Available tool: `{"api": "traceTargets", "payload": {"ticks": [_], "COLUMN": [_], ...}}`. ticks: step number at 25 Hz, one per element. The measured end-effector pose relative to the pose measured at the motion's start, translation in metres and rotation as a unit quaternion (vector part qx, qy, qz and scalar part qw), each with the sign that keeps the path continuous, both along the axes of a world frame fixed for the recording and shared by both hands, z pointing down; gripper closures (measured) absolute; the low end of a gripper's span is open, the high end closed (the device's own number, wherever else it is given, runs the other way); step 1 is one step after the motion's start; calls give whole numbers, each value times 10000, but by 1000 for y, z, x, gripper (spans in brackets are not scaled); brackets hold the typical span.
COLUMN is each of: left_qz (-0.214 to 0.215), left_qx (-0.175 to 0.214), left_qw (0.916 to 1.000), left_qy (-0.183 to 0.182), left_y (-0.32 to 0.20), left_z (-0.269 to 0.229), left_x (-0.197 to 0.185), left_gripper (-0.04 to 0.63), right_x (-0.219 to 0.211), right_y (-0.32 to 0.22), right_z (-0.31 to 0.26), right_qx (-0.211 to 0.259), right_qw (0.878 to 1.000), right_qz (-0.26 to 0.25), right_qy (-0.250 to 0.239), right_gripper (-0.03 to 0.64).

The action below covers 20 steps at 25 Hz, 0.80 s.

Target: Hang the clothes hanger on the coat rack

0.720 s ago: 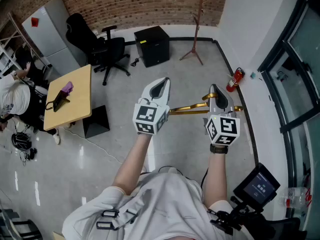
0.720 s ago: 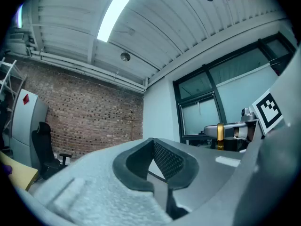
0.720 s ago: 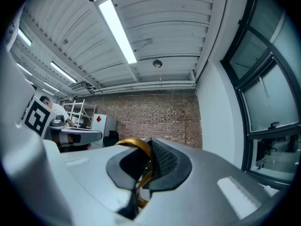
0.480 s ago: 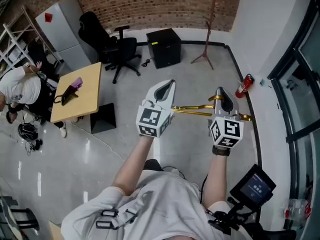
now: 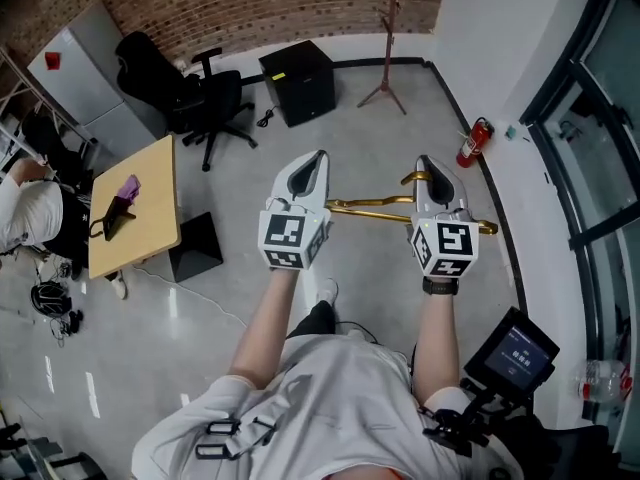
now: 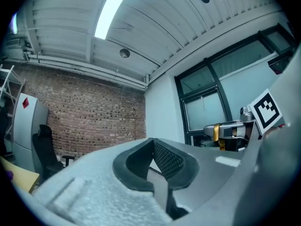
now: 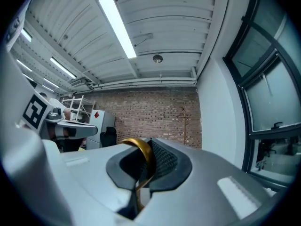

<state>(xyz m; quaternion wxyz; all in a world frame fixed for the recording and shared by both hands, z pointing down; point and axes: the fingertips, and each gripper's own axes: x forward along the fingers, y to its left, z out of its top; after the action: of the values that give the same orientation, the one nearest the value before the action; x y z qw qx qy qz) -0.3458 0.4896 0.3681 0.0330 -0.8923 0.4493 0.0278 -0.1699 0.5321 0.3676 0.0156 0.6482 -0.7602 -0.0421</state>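
Mid-carry over glossy grey floor: grips slim gold metal hanger (image 5: 375,206) by its curved hook in right tool (image 5: 432,171), jaws clamped tight on it; holds left tool (image 5: 312,163) pinched shut, apparently on nothing. Has swung view back left in last half sec., putting thin reddish tripod coat rack (image 5: 387,48) top centre vs. brick wall, well apart from hanger. Prob. approach only, hanging not yet begun.

Left hand-held gripper (image 5: 317,159): jaws together, nothing between them
Right hand-held gripper (image 5: 428,164): jaws clamped on clothes hanger (image 5: 370,206) hook
Arms: both stretched forward, side by side
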Motion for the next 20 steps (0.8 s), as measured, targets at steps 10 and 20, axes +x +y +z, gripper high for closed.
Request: {"api": "traceTargets", "payload": {"ticks": [10,20], "left_qz": [-74,-213], "left_qx": [-193,-507], "left_qw": [9994,9983], "left_qy": [-291,-181], "left_y": [-140,-227], "left_z": [15,44], "left_x": [-25,-31], "left_gripper": [595,598], "right_x": [-30,-26], "right_y": [-125,-203], "right_z": [10,37], "right_qx": [-360,-782], "right_qw": [9976,9884], "right_qz": [461,1274], "right_qy": [-384,246], "right_gripper": [611,612]}}
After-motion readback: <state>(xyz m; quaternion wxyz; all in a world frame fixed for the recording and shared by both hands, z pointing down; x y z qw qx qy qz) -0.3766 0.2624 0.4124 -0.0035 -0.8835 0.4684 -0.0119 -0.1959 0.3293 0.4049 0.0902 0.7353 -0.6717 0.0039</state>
